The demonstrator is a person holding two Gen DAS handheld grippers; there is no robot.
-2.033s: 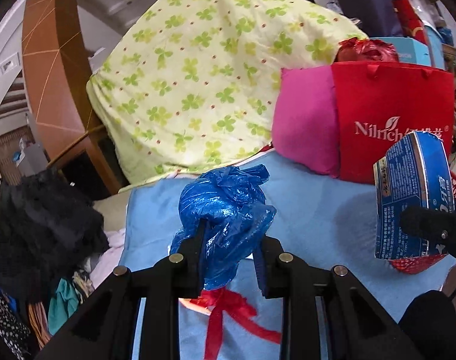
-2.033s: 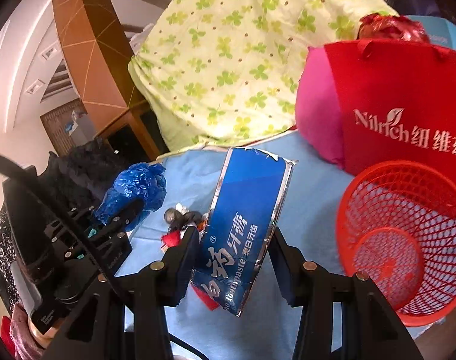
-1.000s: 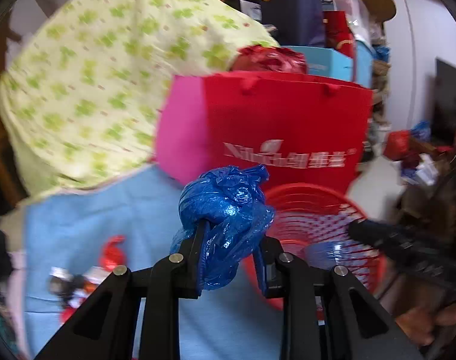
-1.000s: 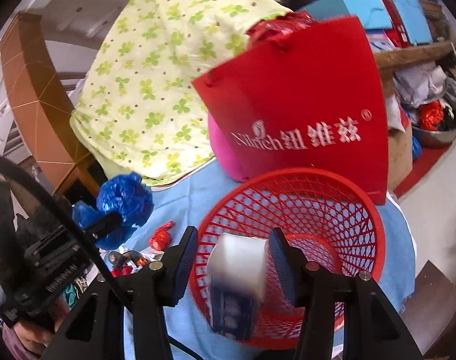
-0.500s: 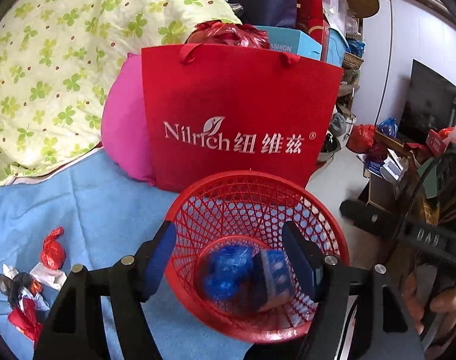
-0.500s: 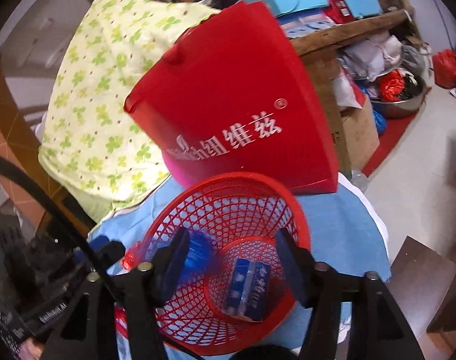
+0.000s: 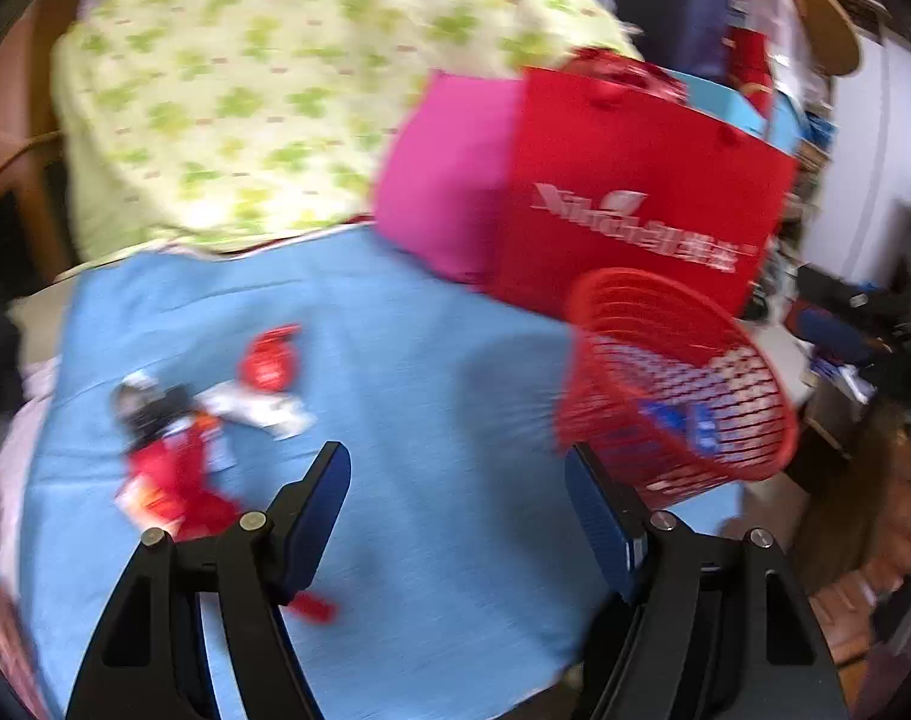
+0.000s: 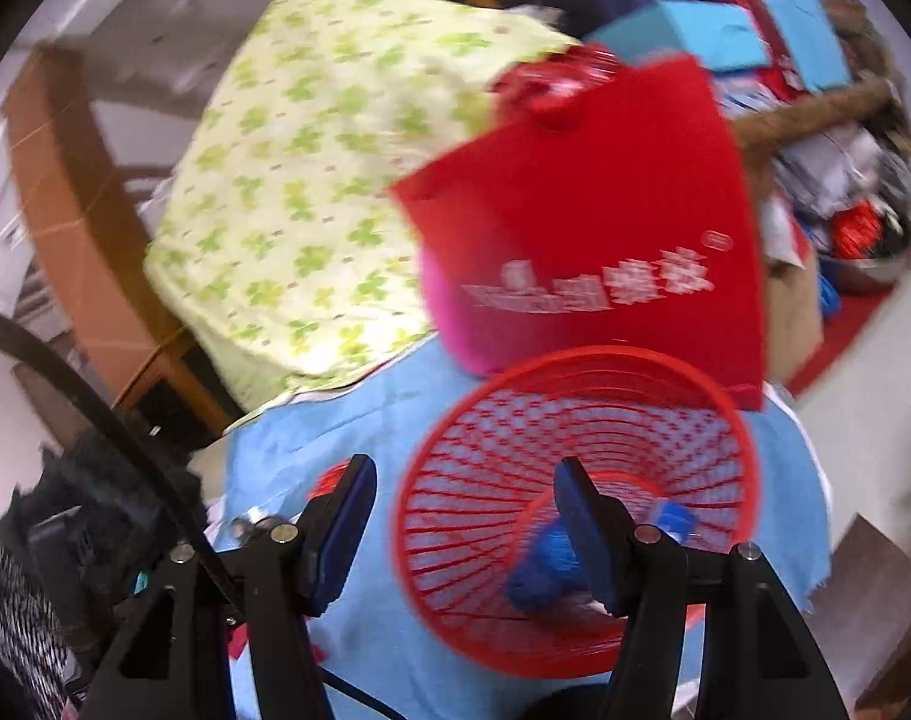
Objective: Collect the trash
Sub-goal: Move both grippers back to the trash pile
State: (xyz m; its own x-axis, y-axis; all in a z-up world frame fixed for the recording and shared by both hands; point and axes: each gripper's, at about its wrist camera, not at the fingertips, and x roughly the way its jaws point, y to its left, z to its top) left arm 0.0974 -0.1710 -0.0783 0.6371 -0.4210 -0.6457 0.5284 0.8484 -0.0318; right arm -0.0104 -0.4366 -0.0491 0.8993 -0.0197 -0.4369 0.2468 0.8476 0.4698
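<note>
Left gripper (image 7: 455,492) jaws spread wide and empty, right gripper (image 8: 464,507) likewise agape, nothing held

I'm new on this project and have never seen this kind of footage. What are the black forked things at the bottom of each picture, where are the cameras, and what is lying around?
There is no robot here. A person holds a pair of tongs in each hand, and a wide-angle camera on each looks forward along its two fingers. One picture comes from the left tongs, the other from the right tongs. Both stand open and hold nothing.

The surface is a blue cloth. On it stands a red mesh basket with a crumpled blue bag and a blue box inside. Red and white wrappers lie loose on the cloth, not yet collected. Behind stand a red shopping bag, a pink cushion and a green-patterned quilt. Both pictures are blurred.
</note>
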